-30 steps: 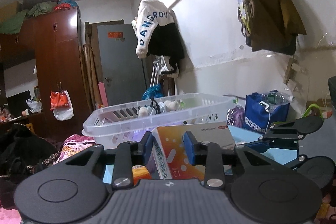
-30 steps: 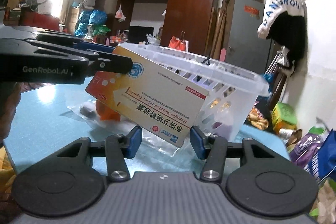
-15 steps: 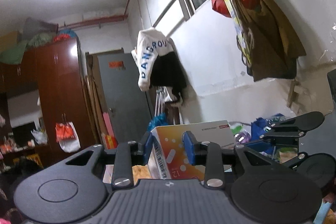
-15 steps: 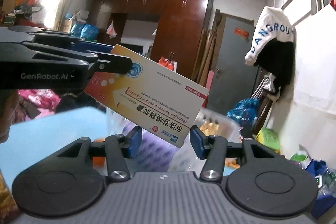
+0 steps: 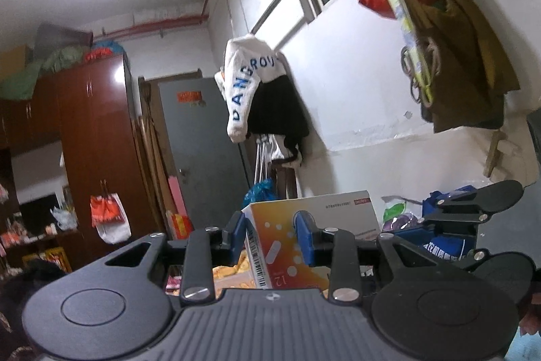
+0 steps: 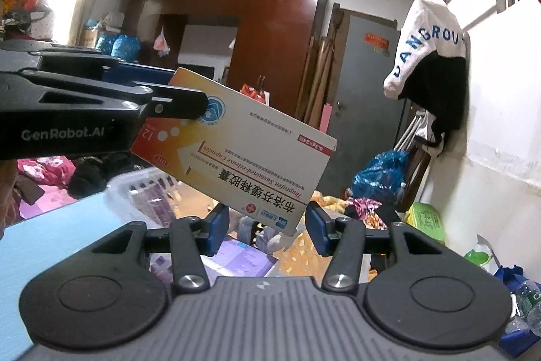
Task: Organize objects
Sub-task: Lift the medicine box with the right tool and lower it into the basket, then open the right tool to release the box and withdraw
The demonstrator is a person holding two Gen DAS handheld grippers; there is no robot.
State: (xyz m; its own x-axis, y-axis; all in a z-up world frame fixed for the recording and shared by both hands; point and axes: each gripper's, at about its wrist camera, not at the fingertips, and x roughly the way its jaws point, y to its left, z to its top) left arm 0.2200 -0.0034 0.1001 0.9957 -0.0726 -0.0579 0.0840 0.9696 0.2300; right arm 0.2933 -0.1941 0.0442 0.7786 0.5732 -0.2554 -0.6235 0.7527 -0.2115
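Pinching the medicine box (image 5: 314,225) by its short end, your left gripper (image 5: 270,237) has both blue pads pressed flat on the carton's sides, so it is clamped on it. The box is up in the air, clear of any surface, orange-and-white face toward the left wrist camera, barcode strip on the narrow edge beside the left pad.

From the right wrist view the same box (image 6: 243,154) hangs tilted, its far corner dipping down into the gap of your right gripper (image 6: 267,224). Those jaws stand spread; the blue fingers (image 6: 218,227) sit either side of the lower corner with visible daylight to the carton, not pressing it. Whether the corner is level with the pads or beyond them is hard to tell. The left gripper's black arm (image 6: 101,100) comes in from the left edge of that view and grips the upper end of the box.

Below and behind the box: a clear plastic basket (image 6: 135,188) near the far edge of the blue table (image 6: 44,242), partly blurred. Contents of the basket too blurred to name.

Background: brown wardrobe (image 6: 270,32), grey door (image 5: 203,151), white lettered garment (image 5: 250,83) hanging off a rail on the wall.
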